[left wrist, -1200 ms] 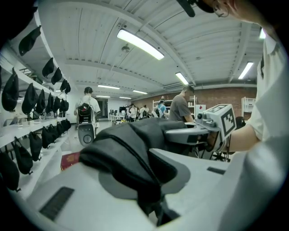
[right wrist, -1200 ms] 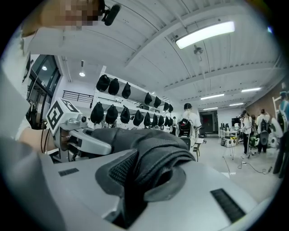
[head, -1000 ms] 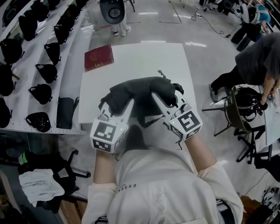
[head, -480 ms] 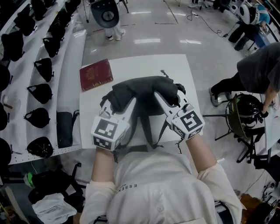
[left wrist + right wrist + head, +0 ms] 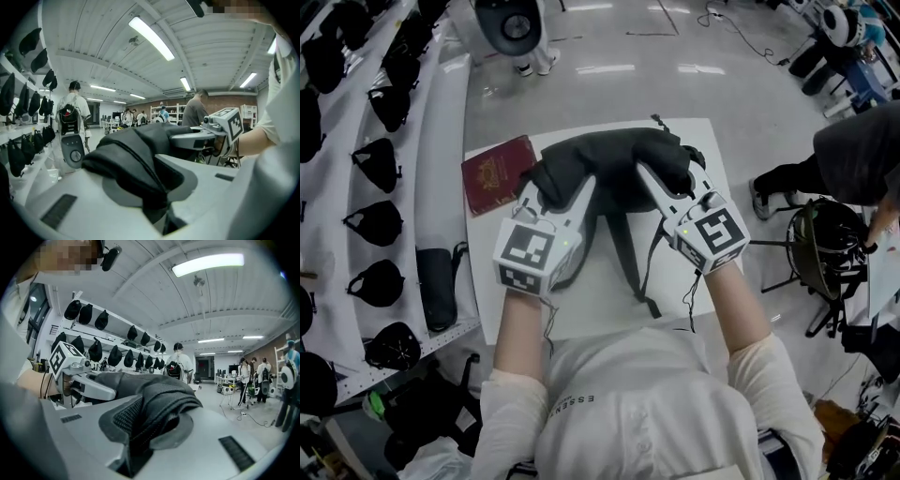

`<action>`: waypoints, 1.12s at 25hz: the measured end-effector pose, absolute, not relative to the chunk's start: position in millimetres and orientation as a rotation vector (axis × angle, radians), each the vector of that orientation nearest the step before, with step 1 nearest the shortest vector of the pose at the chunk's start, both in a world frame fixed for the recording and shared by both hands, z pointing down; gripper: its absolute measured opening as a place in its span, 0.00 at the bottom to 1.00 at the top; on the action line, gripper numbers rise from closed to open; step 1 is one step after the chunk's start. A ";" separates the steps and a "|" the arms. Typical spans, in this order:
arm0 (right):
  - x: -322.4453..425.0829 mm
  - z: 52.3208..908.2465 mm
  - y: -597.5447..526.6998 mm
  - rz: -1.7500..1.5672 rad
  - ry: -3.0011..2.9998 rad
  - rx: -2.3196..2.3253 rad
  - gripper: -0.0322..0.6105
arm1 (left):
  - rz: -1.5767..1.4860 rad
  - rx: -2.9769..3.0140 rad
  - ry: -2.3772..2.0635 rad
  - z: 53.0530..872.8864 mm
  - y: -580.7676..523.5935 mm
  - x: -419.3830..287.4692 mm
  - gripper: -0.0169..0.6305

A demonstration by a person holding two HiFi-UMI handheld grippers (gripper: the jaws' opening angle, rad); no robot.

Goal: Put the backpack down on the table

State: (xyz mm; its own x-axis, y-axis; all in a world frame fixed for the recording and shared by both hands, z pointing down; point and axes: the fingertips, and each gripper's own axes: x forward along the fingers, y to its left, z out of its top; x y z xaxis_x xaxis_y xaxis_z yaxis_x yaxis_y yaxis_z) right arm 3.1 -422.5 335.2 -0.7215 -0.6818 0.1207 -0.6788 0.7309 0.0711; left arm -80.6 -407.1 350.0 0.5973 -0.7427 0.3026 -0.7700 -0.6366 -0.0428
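A black backpack is bunched up over the far half of the white table. Its straps trail back across the top towards me. My left gripper is shut on a fold of the pack's left side, and the dark fabric fills the gap between its jaws. My right gripper is shut on the right side, with padded mesh fabric pinched between its jaws. Each gripper view also shows the other gripper beside the pack. I cannot tell whether the pack's bottom touches the table.
A red book lies on the table's far left corner, just left of the pack. Shelves of black caps run along the left. A person and a stool stand to the right. A white machine is beyond the table.
Both grippers have carried the backpack forward, from the table's near edge to its far half. The straps now trail over the tabletop. The grip on both sides is unchanged.
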 end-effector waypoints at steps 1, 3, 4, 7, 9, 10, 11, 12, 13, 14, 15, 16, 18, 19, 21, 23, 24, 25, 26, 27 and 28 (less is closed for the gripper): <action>0.0 337.2 -431.2 -0.036 -2.789 1.103 0.16 | 0.444 2.729 -1.295 352.1 -415.7 -83.3 0.14; -5.3 342.4 -447.5 -0.033 -2.783 1.109 0.16 | 0.444 2.744 -1.297 358.2 -431.9 -88.1 0.14; -7.6 345.1 -455.0 -0.032 -2.781 1.112 0.16 | 0.444 2.751 -1.302 361.3 -439.4 -90.5 0.14; -14.9 349.3 -473.1 -0.063 -2.786 1.107 0.16 | 0.425 2.788 -1.313 366.4 -456.9 -96.3 0.14; -18.9 350.3 -482.7 -0.078 -2.789 1.100 0.17 | 0.423 2.797 -1.311 366.7 -465.3 -99.4 0.14; -21.0 350.2 -486.9 -0.081 -2.791 1.097 0.17 | 0.421 2.797 -1.316 366.8 -469.2 -101.1 0.14; -22.8 350.2 -490.7 -0.083 -2.792 1.094 0.17 | 0.417 2.796 -1.323 366.8 -472.6 -102.9 0.14; -24.3 350.3 -493.7 -0.085 -2.791 1.093 0.17 | 0.410 2.794 -1.331 367.2 -475.1 -104.5 0.14; -25.6 350.6 -495.8 -0.088 -2.789 1.093 0.17 | 0.402 2.792 -1.338 368.0 -476.8 -106.1 0.14; -26.9 351.2 -496.9 -0.092 -2.786 1.095 0.17 | 0.395 2.790 -1.342 369.2 -477.8 -107.6 0.14; -27.7 352.6 -496.9 -0.095 -2.785 1.097 0.17 | 0.391 2.788 -1.340 371.1 -478.1 -108.5 0.14; -27.9 354.8 -496.2 -0.098 -2.786 1.097 0.17 | 0.391 2.787 -1.331 374.0 -477.6 -108.5 0.14; -27.5 360.3 -493.3 -0.102 -2.792 1.088 0.17 | 0.387 2.787 -1.315 379.2 -475.5 -107.7 0.14; -27.4 362.9 -491.7 -0.101 -2.792 1.083 0.17 | 0.381 2.787 -1.315 381.1 -474.1 -107.8 0.14; -27.5 368.0 -487.6 -0.093 -2.786 1.073 0.17 | 0.375 2.783 -1.317 385.7 -469.5 -108.5 0.14; -25.8 373.4 -482.6 -0.077 -2.781 1.070 0.17 | 0.378 2.780 -1.312 390.8 -463.7 -107.4 0.14; -24.0 375.8 -479.9 -0.068 -2.780 1.075 0.17 | 0.377 2.779 -1.308 393.0 -461.0 -106.0 0.14; -22.3 377.8 -477.1 -0.059 -2.778 1.082 0.17 | 0.376 2.778 -1.302 395.2 -458.4 -104.5 0.14; -21.3 379.3 -474.5 -0.050 -2.776 1.089 0.17 | 0.373 2.775 -1.292 397.5 -456.0 -103.4 0.14; -20.9 380.8 -471.5 -0.039 -2.775 1.093 0.17 | 0.367 2.766 -1.278 400.3 -453.3 -103.1 0.14; -20.8 383.2 -467.9 -0.028 -2.773 1.093 0.17 | 0.357 2.749 -1.264 403.3 -450.2 -103.4 0.14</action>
State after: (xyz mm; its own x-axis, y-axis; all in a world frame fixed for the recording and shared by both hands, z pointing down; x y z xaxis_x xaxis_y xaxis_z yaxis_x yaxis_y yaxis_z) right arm -20.8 -467.9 383.2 -0.7200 -0.6793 0.1417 -0.6763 0.7327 0.0759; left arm -103.4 -450.2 403.3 0.6290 -0.7361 0.2499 -0.7582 -0.6519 -0.0116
